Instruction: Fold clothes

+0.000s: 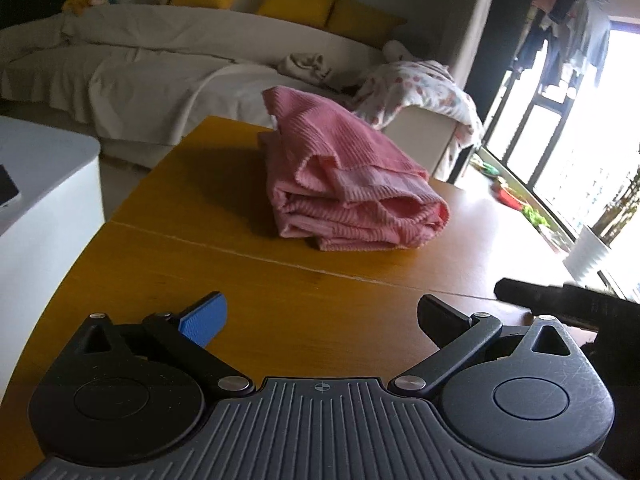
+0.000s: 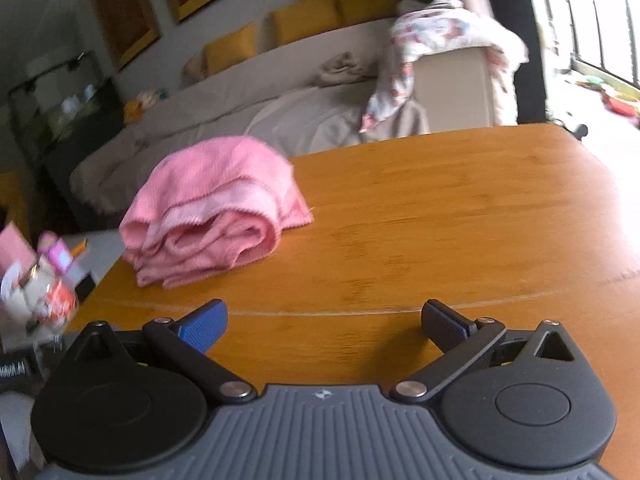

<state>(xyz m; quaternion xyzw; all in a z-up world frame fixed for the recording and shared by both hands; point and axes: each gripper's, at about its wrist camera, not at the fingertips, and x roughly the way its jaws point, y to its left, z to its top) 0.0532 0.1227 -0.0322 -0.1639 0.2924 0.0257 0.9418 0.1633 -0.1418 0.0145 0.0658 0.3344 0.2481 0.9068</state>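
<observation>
Pink garment (image 1: 344,176) folded in bundle, lies twd far left corner of wooden table (image 2: 460,220). Left gripper (image 1: 320,320) & right gripper (image 2: 324,322): both jaws apart, empty. Bundle ahead of left, ahead-left of right; left looks nearer.

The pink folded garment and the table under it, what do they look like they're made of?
Pink garment: likely a soft ribbed knit, matte; fine parallel ribs and a stitched hem band show. Table: looks like wood or wood veneer, smooth and slightly glossy; visible grain, window glare.
</observation>
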